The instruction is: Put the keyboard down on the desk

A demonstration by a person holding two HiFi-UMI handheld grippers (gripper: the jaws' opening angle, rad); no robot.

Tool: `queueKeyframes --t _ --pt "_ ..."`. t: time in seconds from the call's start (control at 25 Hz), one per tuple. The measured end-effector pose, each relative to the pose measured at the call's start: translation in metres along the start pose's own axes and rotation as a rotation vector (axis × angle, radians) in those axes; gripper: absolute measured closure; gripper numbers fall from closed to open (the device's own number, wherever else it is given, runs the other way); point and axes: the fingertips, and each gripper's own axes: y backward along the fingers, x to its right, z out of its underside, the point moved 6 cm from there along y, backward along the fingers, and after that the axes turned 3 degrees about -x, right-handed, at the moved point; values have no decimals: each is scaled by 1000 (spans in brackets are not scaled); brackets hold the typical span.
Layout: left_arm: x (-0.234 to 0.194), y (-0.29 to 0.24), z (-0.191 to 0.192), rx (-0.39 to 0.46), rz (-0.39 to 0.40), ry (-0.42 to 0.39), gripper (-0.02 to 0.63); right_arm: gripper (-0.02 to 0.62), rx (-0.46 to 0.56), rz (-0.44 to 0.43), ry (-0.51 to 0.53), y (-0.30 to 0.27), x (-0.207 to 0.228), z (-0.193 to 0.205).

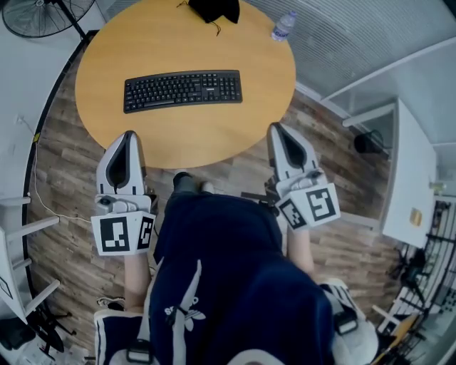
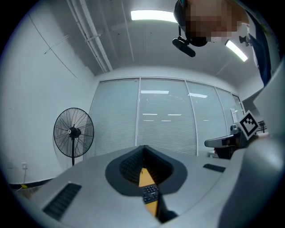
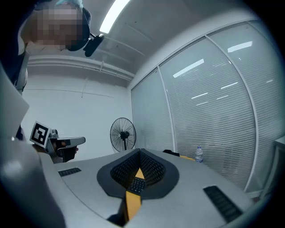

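Note:
The black keyboard (image 1: pixel 182 90) lies flat on the round wooden table (image 1: pixel 185 139), a little left of its middle. Neither gripper touches it. My left gripper (image 1: pixel 129 137) hangs at the table's near edge, below the keyboard's left end, with its jaws shut and empty. At the near edge further right, my right gripper (image 1: pixel 276 130) is shut too, with nothing in it. In the left gripper view a slice of the keyboard (image 2: pixel 150 193) and tabletop shows through the slit under the closed jaws. The right gripper view shows the keyboard (image 3: pixel 136 184) the same way.
A water bottle (image 1: pixel 283 26) and a black object (image 1: pixel 214 10) sit at the table's far edge. A standing fan (image 1: pixel 41 16) is beyond the table at far left. A white desk (image 1: pixel 410 178) stands to the right. The floor is wood.

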Motion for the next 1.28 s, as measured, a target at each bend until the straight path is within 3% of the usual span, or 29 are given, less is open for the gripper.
queueKeyframes --t 0.72,1.28 --pt "17 -9 -6 0 42 -22 604 592 -4 -31 28 4 -4 -1" --pt "22 -10 -1 -50 85 -18 603 592 -10 -39 35 4 -7 0"
